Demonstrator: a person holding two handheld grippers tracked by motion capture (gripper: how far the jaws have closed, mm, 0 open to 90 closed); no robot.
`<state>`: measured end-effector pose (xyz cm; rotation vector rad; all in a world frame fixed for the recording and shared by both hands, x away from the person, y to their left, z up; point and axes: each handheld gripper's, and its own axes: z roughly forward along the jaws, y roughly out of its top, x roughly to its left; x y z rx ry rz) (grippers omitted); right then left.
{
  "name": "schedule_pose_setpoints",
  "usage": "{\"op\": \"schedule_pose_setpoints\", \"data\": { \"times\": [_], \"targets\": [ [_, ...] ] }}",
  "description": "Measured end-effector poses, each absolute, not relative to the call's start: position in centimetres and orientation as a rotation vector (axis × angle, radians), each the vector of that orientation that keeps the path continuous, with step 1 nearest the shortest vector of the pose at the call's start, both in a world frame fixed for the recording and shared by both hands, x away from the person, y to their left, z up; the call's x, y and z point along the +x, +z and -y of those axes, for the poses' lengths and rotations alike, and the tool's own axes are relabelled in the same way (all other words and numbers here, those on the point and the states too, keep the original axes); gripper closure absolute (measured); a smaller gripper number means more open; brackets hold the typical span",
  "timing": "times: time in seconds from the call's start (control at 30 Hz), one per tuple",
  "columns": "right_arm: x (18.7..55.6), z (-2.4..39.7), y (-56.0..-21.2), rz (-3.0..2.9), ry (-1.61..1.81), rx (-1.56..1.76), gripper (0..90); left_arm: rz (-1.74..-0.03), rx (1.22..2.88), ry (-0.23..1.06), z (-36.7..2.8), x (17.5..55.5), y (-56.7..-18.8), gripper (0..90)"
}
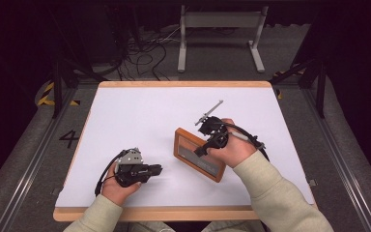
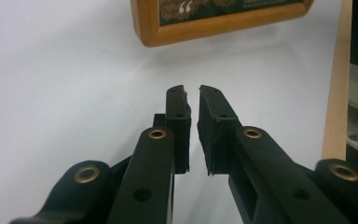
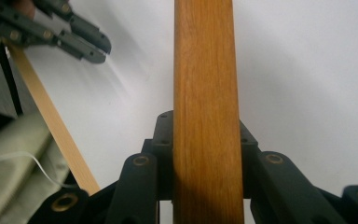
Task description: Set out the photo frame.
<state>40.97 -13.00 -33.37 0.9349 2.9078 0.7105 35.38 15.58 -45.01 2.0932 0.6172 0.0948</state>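
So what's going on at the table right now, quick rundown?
Right claw shut on wooden picture frame, gripping its edge. Left claw nearly closed, holding nothing, short of frame. White table around them bare.

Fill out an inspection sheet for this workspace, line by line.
Surface: white table top with a wooden edge.
Job's things: wooden picture frame, lifted on edge.
Clutter: nothing seen.
Grippers: right gripper clamped on the frame's edge; left gripper nearly closed, holding nothing, beside the frame.
Cables: one trails from each gripper; loose cables on the floor beyond.
Surroundings: dark room, grey metal stand, striped floor tape.
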Motion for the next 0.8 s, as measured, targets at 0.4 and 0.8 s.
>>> {"op": "schedule_pose_setpoints", "data": {
  "times": [0.4,0.8],
  "targets": [
    [42.9,11.1,-31.3,-3.04,0.582,0.339,71.4,-0.659,2.078,0.11,-16.9,34.6,-45.1,81.6],
    [46.6,11.2,-34.1,-3.126,0.713,0.05,71.4,-0.668,2.077,0.116,-17.4,34.4,-45.1,81.5]
  ]
}}
